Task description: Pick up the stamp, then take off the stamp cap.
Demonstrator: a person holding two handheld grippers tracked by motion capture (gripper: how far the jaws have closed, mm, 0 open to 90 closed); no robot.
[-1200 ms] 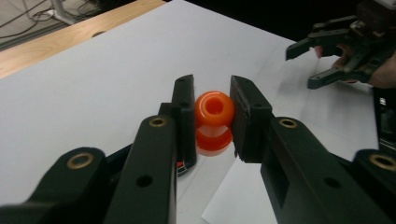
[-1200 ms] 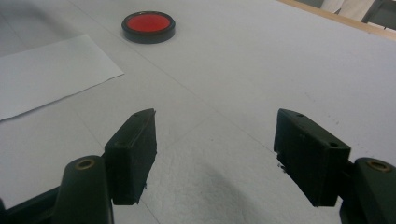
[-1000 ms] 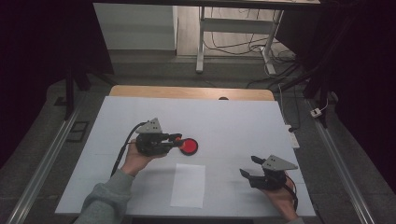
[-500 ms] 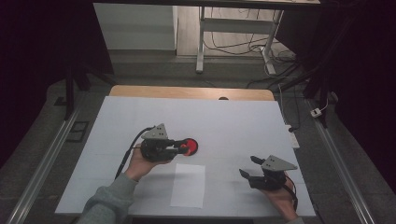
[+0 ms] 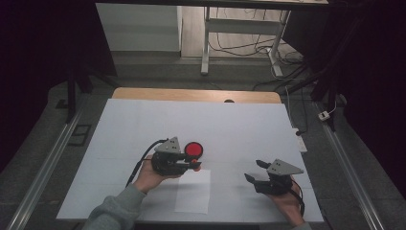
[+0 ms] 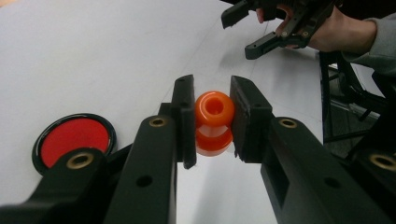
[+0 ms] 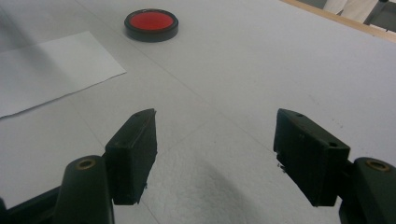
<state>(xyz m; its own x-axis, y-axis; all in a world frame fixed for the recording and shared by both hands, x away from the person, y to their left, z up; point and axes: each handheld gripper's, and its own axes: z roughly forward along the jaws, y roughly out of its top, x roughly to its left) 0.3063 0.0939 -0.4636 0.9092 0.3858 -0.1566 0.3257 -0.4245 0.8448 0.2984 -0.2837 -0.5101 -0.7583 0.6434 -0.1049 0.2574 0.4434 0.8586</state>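
tongs in the left hand (image 6: 212, 121) pinched a glossy orange spool-shaped plastic piece (image 6: 214, 122), just beside the round red disc in a black rim (image 5: 193, 149). right tongs (image 5: 255, 171) gaped wide and empty, well apart from that disc, over the white counter (image 5: 249, 129).

Both grippers matte black plastic. Left gripper (image 6: 212, 121) had chunky rectangular jaws, brass-coloured screw inserts on jaw arms, a few plain round holes. Right gripper (image 7: 215, 154) same build, blocky pads, brass insert each side. Grey three-cornered plate on top of each, black cable trailing off. Person wore grey long sleeves (image 5: 112, 211).
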